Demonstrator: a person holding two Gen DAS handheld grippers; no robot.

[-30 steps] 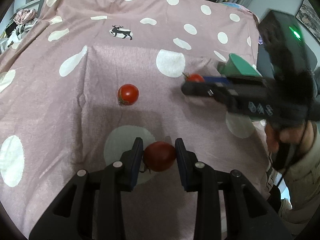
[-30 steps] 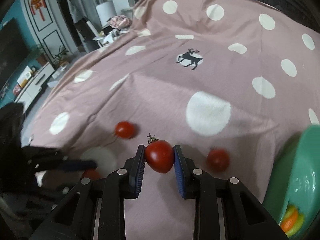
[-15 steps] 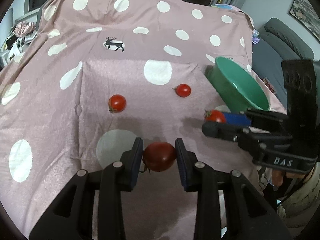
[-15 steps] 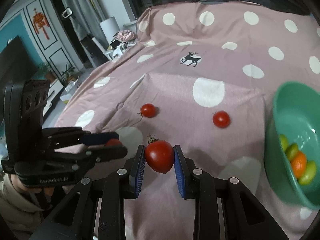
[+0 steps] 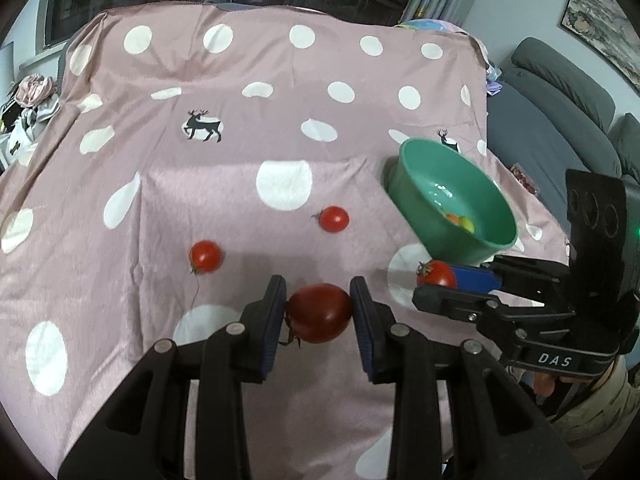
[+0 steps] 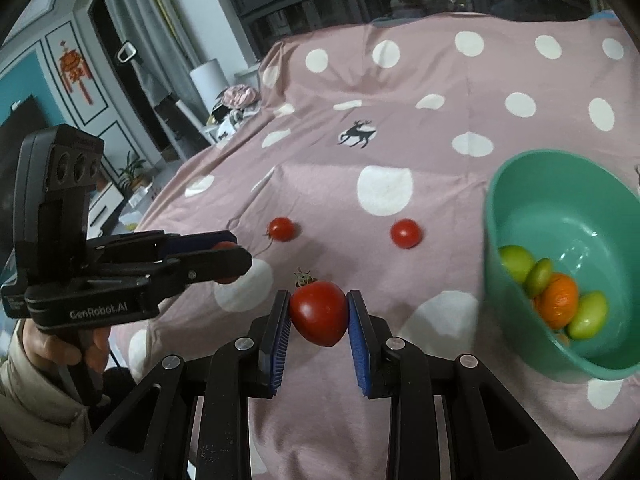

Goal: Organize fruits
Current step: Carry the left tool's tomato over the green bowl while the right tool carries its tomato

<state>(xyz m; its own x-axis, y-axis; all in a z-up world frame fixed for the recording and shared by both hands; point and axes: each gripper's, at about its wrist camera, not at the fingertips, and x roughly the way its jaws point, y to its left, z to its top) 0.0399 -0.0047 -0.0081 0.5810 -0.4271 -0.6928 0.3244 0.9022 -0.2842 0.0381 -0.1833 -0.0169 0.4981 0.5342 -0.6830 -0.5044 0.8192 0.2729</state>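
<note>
From the left wrist camera, the left gripper (image 5: 319,314) pinched a dark red tomato (image 5: 320,313) between its two pads, up off the pink dotted cloth (image 5: 200,184). The green bowl (image 5: 424,184) sat ahead and to the right. The right gripper (image 5: 438,280) was between them, just beside the bowl, so it was the nearer one. It squeezed a bright red tomato (image 5: 437,274). Two small tomatoes (image 5: 206,256) lay apart on the cloth.

From the right wrist camera, the right gripper (image 6: 319,314) held its bright red tomato (image 6: 319,312), round and shiny with a green stem on top. The bowl (image 6: 516,208) was close on the right, tipped toward the camera, with green and orange fruits (image 6: 556,296) inside. The left gripper (image 6: 230,258) was far on the other side, closed on its tomato (image 6: 224,246). I think the right hand should drop first.
</note>
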